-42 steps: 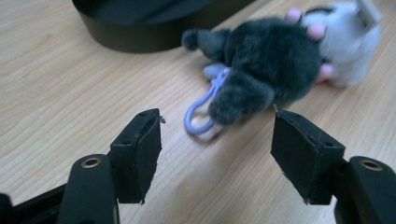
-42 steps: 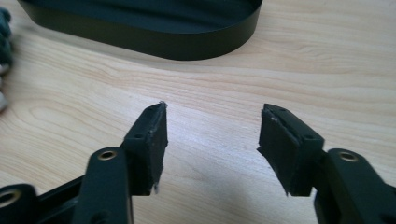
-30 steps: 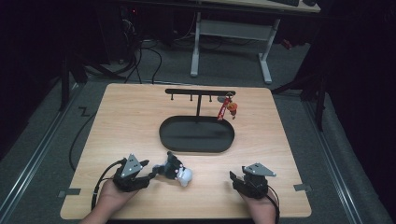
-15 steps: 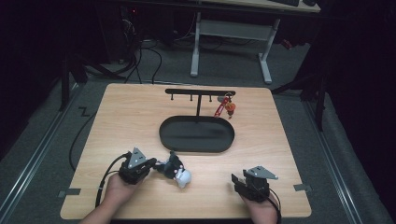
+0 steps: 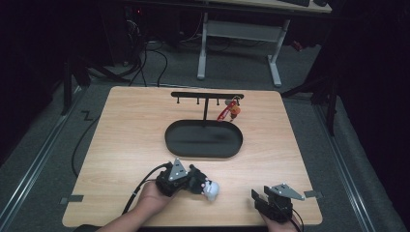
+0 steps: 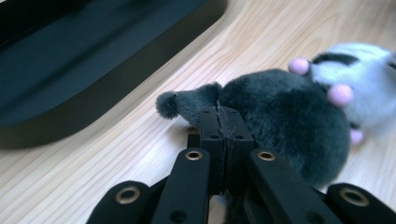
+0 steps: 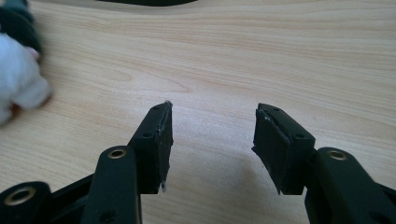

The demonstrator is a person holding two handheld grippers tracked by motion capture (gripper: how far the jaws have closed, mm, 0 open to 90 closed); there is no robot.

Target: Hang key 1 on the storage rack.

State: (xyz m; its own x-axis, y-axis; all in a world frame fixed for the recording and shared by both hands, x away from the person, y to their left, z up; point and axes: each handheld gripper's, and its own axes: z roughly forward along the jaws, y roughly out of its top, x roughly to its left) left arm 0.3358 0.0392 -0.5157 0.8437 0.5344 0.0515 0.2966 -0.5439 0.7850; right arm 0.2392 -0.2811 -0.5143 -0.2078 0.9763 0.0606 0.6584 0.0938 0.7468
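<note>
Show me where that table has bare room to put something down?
Bare wood lies left of the tray to the table edge, right of it too, and between the plush and the right gripper. It is crowded at the tray, the rack with its red tag, and the left gripper.

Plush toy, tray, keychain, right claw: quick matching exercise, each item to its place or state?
Items:
1. plush toy
2. oval black tray
3. red keychain
4. right claw

States:
A. hangs from the rack
B. open, nothing between the jaws
C. sits mid-table at the foot of the rack
D. pinched in the shut left claw, near the table's front edge

Pairs: 1-D, 2-C, 3-A, 4-B
</note>
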